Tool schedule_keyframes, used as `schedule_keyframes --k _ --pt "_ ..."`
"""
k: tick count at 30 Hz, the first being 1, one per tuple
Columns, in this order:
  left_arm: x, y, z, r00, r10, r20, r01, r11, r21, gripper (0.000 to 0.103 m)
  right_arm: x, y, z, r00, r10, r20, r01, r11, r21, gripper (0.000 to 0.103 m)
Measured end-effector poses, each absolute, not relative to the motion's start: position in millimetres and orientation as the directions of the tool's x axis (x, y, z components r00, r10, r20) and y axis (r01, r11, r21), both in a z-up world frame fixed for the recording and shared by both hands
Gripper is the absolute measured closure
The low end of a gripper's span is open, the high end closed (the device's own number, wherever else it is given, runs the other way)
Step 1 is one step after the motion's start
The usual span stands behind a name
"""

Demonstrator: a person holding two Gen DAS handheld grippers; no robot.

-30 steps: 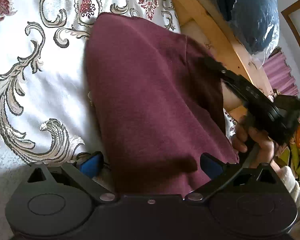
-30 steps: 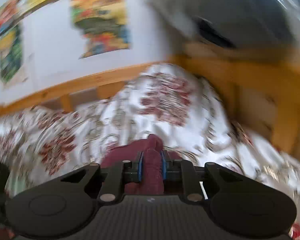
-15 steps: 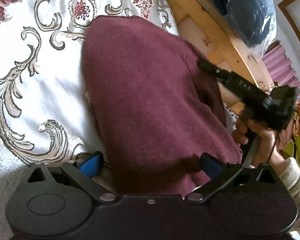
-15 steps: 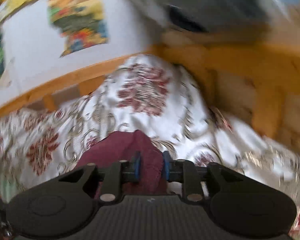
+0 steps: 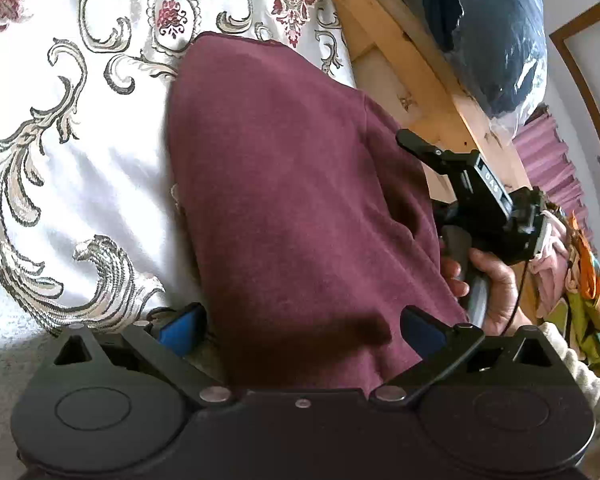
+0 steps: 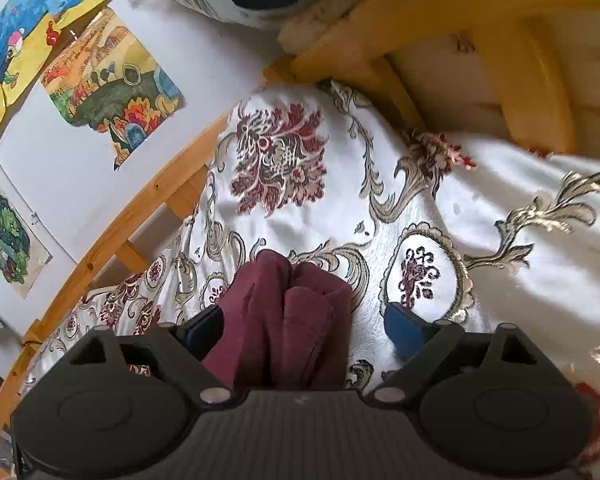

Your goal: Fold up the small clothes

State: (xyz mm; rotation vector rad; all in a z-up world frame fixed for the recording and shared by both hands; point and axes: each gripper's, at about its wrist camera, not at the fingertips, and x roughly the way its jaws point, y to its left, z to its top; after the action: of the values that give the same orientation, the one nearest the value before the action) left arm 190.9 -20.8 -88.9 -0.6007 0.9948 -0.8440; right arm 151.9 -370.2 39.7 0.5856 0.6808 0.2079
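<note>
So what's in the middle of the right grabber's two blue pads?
Bunched maroon cloth, seen in the right wrist view. The right gripper is opening; the cloth lies against one pad, with patterned bedspread showing beside the other.

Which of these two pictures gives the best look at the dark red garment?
The left wrist view: the maroon garment spreads across the patterned bedspread, showing its outline and the fold along its right side. The right wrist view shows only one bunched end between the opening jaws of the right gripper, pads not pressing it.
</note>
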Motion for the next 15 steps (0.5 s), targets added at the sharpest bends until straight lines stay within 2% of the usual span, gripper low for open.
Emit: schedule_keyframes --k 4,9,11,15 --pt "190.4 -21.2 -89.2 0.287 -0.830 -0.478 0.328 0.554 -0.765 0.001 154.7 -363.7 35.3 0.757 0.376 -0.535 -0.029 0.836 0.547 0.002" --pt "189.4 -26.0 -87.6 0.293 -0.821 -0.490 0.342 0.568 -0.748 0.001 154.5 -355.8 36.8 0.758 0.363 -0.541 -0.038 0.853 0.520 0.000" --pt "190.2 -27.0 -87.8 0.292 -0.821 -0.490 0.344 0.568 -0.747 0.001 153.3 -358.3 38.5 0.759 0.385 -0.525 -0.048 0.837 0.545 0.002" --pt "192.2 -26.1 -88.6 0.288 -0.825 -0.486 0.342 0.563 -0.752 0.001 152.5 -360.3 41.3 0.746 0.418 -0.518 -0.073 0.825 0.561 0.016"
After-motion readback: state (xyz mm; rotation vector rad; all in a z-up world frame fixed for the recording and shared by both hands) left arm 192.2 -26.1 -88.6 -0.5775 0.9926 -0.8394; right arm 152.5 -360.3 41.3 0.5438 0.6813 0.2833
